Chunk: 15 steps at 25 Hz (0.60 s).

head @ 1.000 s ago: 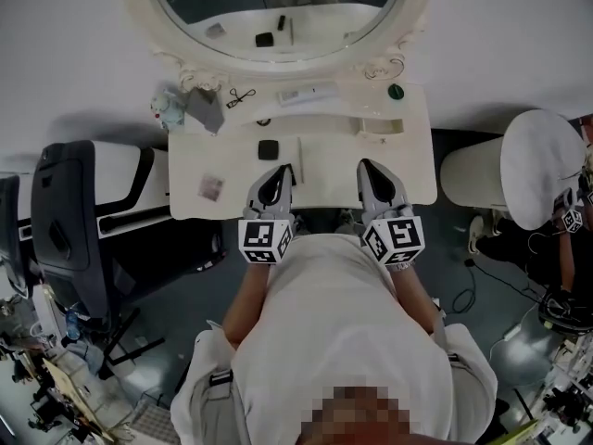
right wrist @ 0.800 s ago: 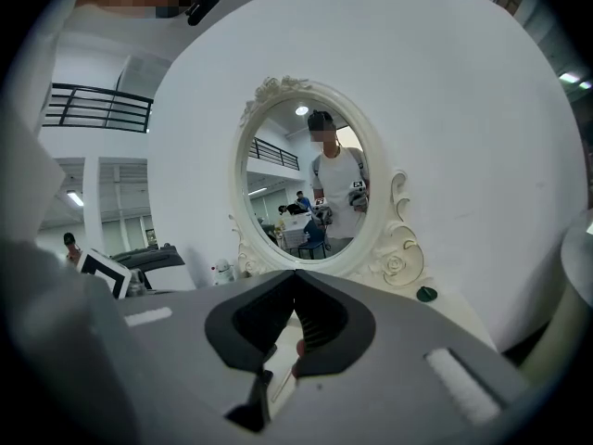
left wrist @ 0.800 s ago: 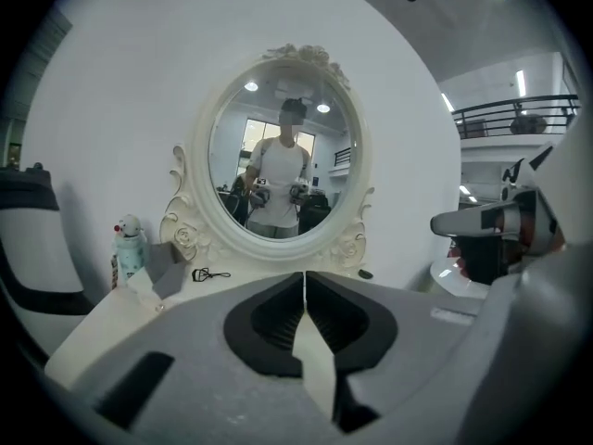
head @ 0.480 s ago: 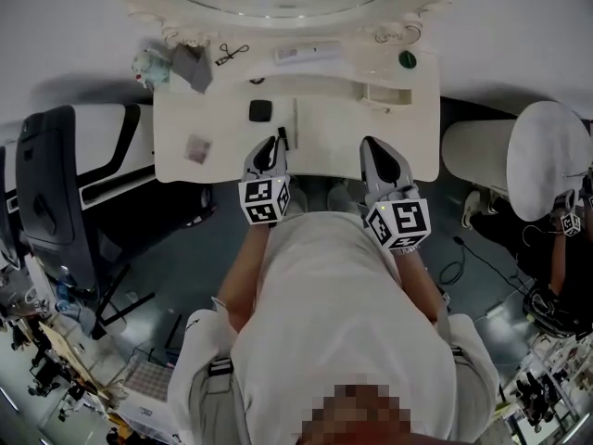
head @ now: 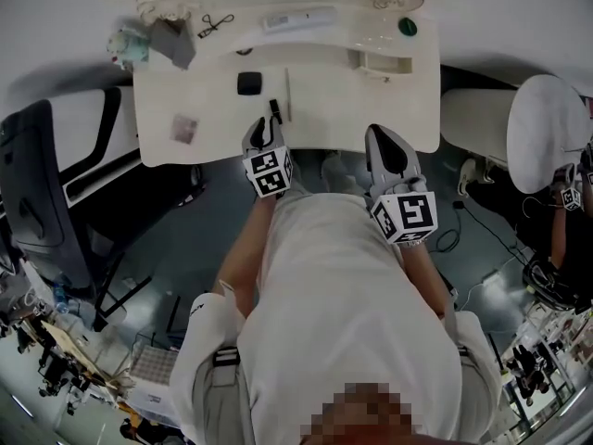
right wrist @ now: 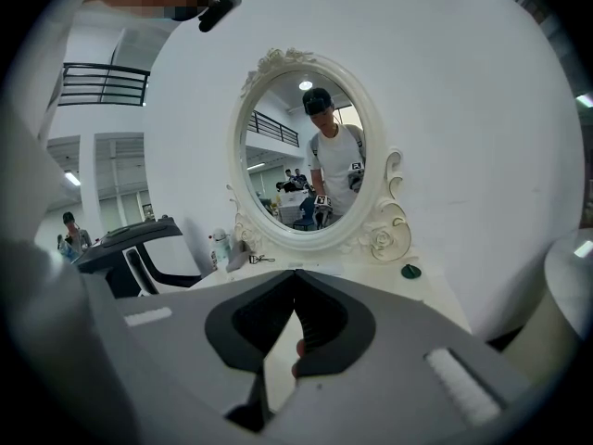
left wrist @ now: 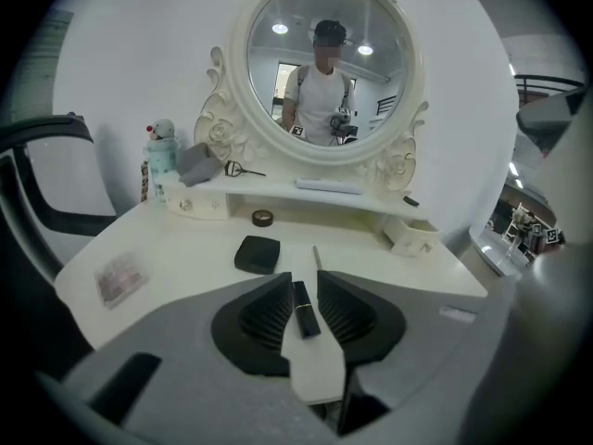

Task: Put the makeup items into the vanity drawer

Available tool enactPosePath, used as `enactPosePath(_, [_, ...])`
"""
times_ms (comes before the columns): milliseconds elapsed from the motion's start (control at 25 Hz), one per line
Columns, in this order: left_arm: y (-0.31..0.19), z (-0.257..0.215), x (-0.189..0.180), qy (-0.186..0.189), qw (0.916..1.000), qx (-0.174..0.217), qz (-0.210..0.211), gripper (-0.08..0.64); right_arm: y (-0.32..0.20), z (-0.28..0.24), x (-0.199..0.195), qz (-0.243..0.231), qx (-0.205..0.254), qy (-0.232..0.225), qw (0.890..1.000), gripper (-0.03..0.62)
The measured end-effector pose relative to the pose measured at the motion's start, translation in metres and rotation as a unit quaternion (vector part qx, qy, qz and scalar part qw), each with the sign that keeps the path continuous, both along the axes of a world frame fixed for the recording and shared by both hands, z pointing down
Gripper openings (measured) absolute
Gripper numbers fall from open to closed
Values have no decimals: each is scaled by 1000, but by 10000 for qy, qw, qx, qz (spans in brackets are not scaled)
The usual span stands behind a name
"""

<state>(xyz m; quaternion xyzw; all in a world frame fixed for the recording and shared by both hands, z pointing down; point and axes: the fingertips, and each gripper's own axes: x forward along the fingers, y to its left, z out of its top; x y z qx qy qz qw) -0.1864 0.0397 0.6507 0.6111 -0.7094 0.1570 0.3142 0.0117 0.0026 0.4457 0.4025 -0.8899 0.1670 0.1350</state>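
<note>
The left hand-held gripper (left wrist: 302, 297) pointed down at the white vanity surface (left wrist: 176, 248), near its front edge. Its jaws had just been opening and stood a little apart, with a black lipstick tube (left wrist: 304, 309) lying on the surface between the ribbed pads (left wrist: 269, 313). The tube lay close against the left pad with a gap on the right, so it was not clamped. Just ahead of the jaws and slightly left sat a black square compact (left wrist: 257, 254), and straight ahead lay a thin pencil-like stick (left wrist: 316, 256). A clear packet with pinkish contents (left wrist: 120, 278) lay well off to the left. Farther ahead, a small dark ring (left wrist: 263, 218) rested below the raised shelf, and an eyelash curler (left wrist: 239, 169) lay on that shelf under the oval mirror (left wrist: 324, 63). A small white drawer (left wrist: 412, 237) sat ahead and to the right.

The right hand-held gripper (right wrist: 295, 281) was closed, its jaw tips meeting with no item between them. It hovered off the front edge of the surface, level with the left one in the head view, and a green round object (right wrist: 410, 271) sat far ahead to its right
</note>
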Motion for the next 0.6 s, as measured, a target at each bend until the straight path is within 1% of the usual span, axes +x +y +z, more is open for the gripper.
enactPosePath(160, [3,22,6,206,9995,-241,27,126,7,2,6,124,-47,94,9999,9])
enactPosePath(320, [-2,45,12,103,9985,-511,187,148,12,3,12,242,-61,157,9996,9])
enactPosePath(480, [-7,62,13,253,9966,-771,134,161,15,1,14,332,-46,213,9992,9])
enactPosePath(600, [-8,69,12,178,9955,-923,146,161,17,1,17,397,-39,236,9989,9])
